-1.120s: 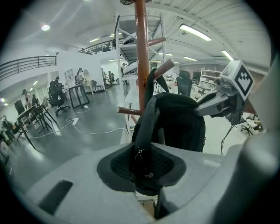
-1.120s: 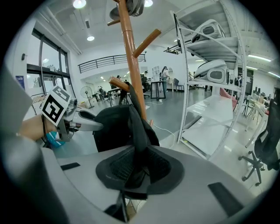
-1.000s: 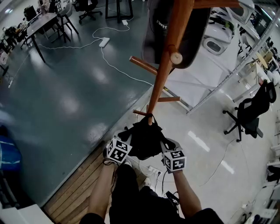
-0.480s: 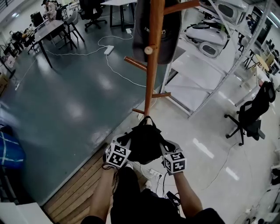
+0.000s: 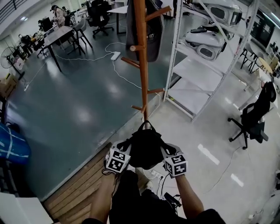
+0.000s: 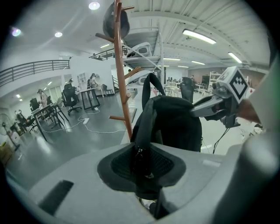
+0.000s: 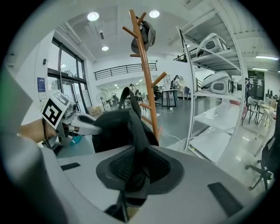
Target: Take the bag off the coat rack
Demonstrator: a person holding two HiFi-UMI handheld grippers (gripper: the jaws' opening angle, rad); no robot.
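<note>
We are pinching the bag (image 5: 145, 148) by its straps: left claw (image 6: 142, 162) and right claw (image 7: 136, 168) each clamping one. Bag is hanging between them, just before the rack (image 5: 141, 61).

An open-plan office and lab: desks (image 5: 61, 34), office chairs (image 5: 99, 16) and people (image 5: 57, 15) stand far beyond the fingers (image 5: 168, 150). Right of the fingers, metal shelving (image 5: 197, 70) bears white machine shells (image 5: 217, 11).

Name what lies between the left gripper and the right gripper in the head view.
A black bag: the left gripper and the right gripper each have their jaws shut on one side of it. The head view shows this.
</note>
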